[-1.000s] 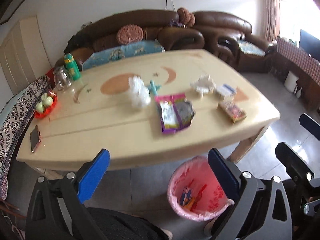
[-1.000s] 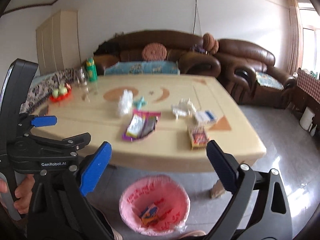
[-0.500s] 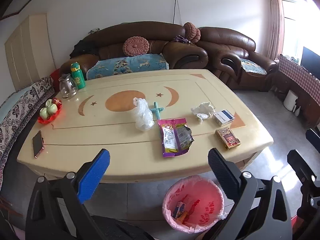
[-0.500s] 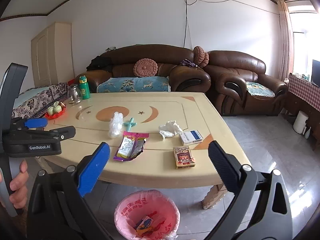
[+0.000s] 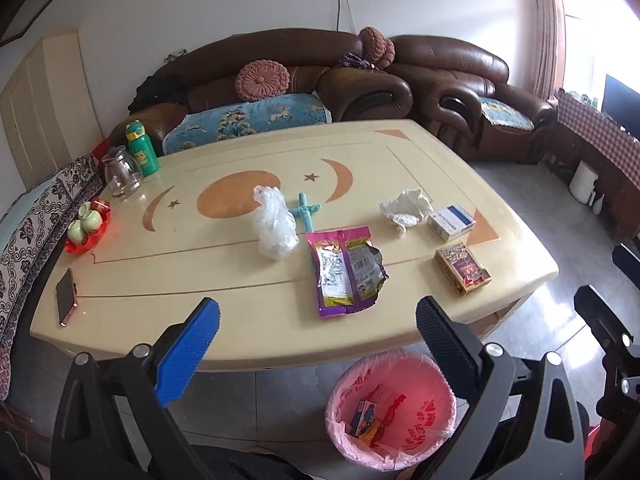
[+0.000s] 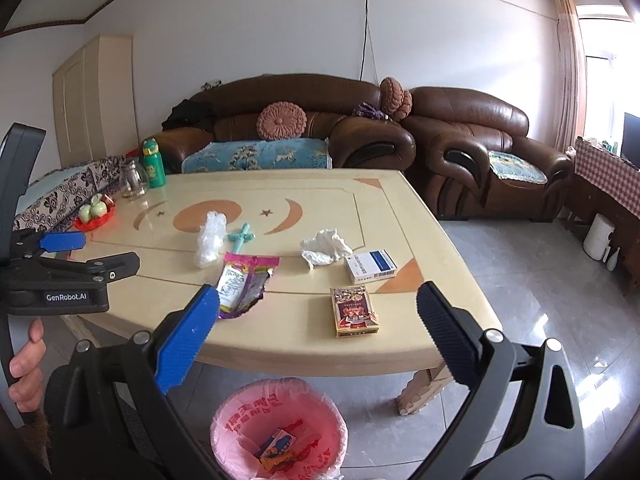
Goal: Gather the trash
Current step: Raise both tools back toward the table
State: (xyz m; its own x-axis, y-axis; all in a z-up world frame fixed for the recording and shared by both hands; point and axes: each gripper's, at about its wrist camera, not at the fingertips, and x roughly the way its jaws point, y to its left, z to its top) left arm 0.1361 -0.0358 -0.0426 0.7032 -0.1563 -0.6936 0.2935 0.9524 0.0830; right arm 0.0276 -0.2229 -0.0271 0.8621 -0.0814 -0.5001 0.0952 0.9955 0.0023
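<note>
Your left gripper (image 5: 318, 354) and right gripper (image 6: 318, 338) hung spread, empty. Purple foil snack wrapper (image 5: 345, 270) at table's (image 5: 120, 320) six o'clock edge looked light, crinkly, slippery; pinch its flat torn rim.

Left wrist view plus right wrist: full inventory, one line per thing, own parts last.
table: 1, cream, centre
snack wrapper: 1, purple, table front
clear plastic bag: 1, table middle
toy cross: 1, teal, beside the bag
crumpled tissue: 1, white, table right
white-blue box: 1, right of the tissue
brown box: 1, right front edge
phone: 1, left edge
red dish: 1, holds green cups
glass jar: 1, far left corner
green bottle: 1, behind the jar
trash bin: 1, pink liner, on the floor, some trash inside
sofas: brown, behind
left gripper: open, empty
right gripper: open, empty
</note>
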